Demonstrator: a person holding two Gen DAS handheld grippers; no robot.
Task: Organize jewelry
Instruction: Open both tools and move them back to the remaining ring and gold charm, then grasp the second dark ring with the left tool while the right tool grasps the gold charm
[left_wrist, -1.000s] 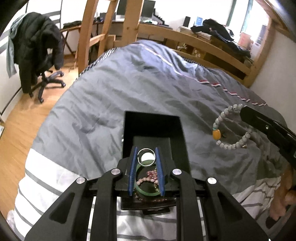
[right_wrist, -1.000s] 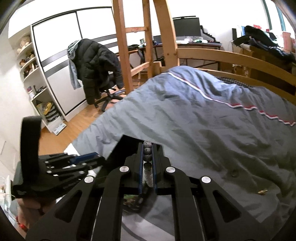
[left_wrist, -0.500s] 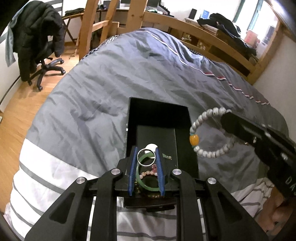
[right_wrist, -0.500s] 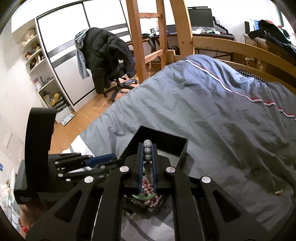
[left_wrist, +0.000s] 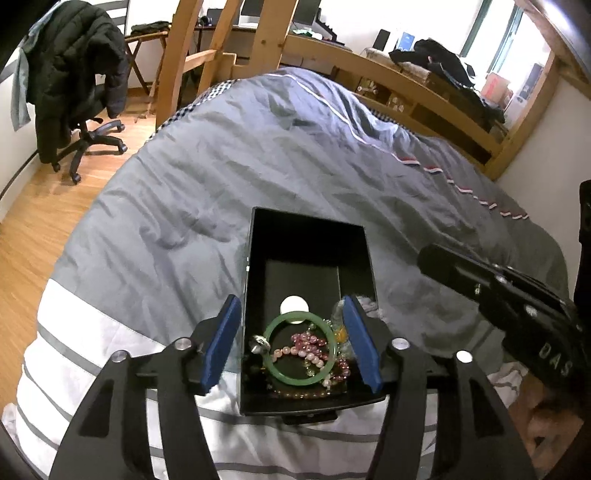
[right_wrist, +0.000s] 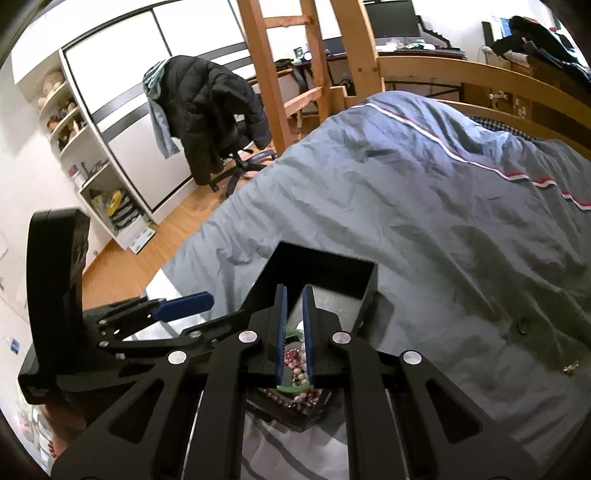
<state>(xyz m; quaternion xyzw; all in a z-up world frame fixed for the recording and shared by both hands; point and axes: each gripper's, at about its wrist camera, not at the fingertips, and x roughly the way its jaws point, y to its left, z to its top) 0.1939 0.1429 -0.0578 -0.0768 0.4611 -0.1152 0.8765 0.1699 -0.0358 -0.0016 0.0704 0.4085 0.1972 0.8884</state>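
A black open box (left_wrist: 258, 258) lies on the grey bed cover and also shows in the right wrist view (right_wrist: 371, 284). In it lie a green bangle (left_wrist: 275, 363), pink bead bracelets (left_wrist: 306, 341), a silver ring (left_wrist: 259, 341) and a white disc (left_wrist: 294, 305). My left gripper (left_wrist: 291, 341) is open and empty, its blue pads astride the box. My right gripper (right_wrist: 294, 336) hovers over the box with its jaws slightly apart and nothing between them. The white bead bracelet is mostly hidden at the box's right side.
The grey bed cover (left_wrist: 221, 166) spreads beyond the box. A small gold piece (right_wrist: 570, 366) lies on the cover at the right. A wooden bed frame (left_wrist: 406, 92) runs behind. An office chair with a black jacket (left_wrist: 74, 92) stands on the wood floor at left.
My left gripper opened and dropped the silver ring into the box. My right gripper let go of the white bead bracelet over the box and its jaws parted slightly.
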